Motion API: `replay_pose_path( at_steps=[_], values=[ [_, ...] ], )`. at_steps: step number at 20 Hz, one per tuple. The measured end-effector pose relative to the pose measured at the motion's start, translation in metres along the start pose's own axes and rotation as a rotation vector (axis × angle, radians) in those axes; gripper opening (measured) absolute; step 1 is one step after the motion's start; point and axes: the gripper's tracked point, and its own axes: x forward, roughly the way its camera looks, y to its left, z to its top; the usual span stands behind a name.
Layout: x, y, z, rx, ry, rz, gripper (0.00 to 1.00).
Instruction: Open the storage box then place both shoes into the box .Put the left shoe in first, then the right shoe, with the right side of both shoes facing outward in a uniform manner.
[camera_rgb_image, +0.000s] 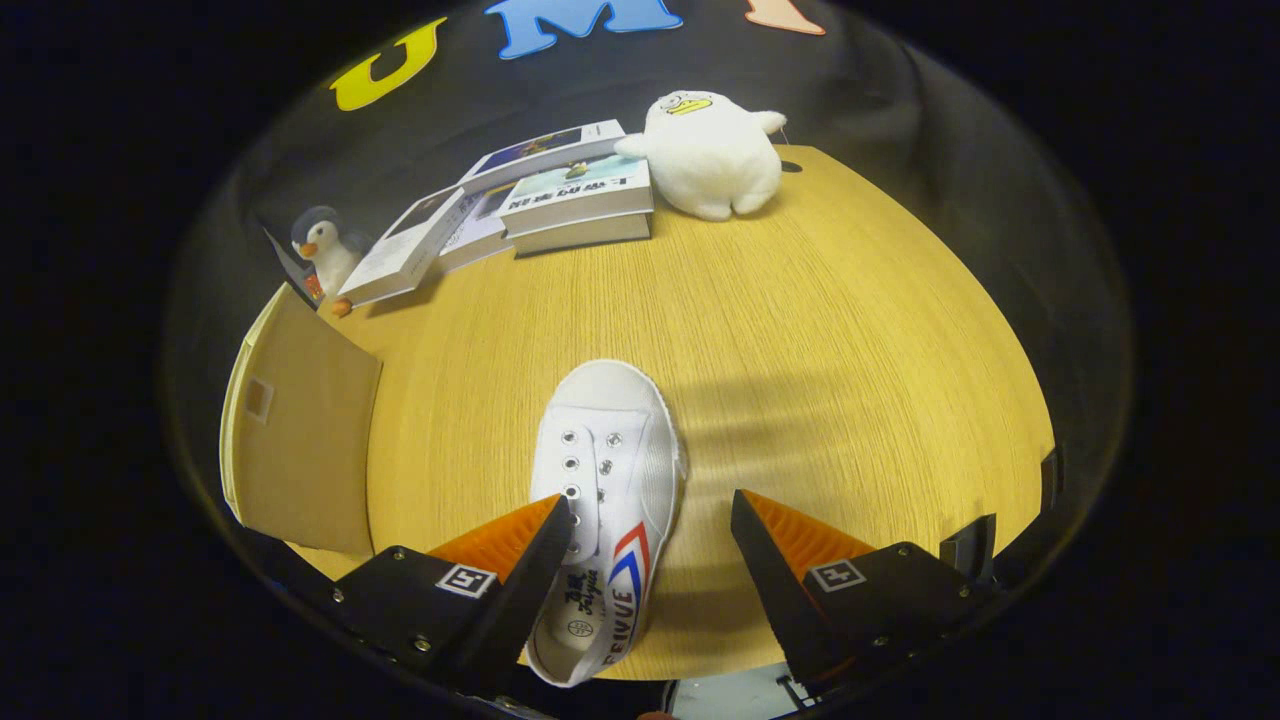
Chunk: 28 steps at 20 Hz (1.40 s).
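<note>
Here, gripper (650, 520) jaws wide apart, holding nothing; white shoe (605, 500) at lower centre between the fingers. Storage box (300, 440) lower left, partly cut off. Books (540, 205), plush toys upper frame.

The white shoe (608, 500) bears lettering, seemingly "FEIYUE", partly hidden by gripper (650, 520) fingers.

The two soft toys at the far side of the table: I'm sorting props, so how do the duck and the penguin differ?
The duck is all white with a yellow bill; the penguin is grey and white with an orange beak. The duck looks bigger. The duck sits beside the stacked books; the penguin stands behind the leaning book. Both are plush and lie far beyond the open tongs, which straddle the white shoe.
</note>
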Motion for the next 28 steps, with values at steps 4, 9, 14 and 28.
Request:
replay_pose_path(
  at_steps=[4,9,14,28],
  values=[
    [0.008,-0.001,-0.007,0.067,0.039,0.019,0.96],
    [0.017,0.009,-0.026,0.119,0.106,0.049,0.87],
    [0.015,0.011,-0.025,0.084,0.120,0.042,0.48],
    [-0.017,0.036,0.002,0.218,0.083,0.138,0.06]
  ],
)
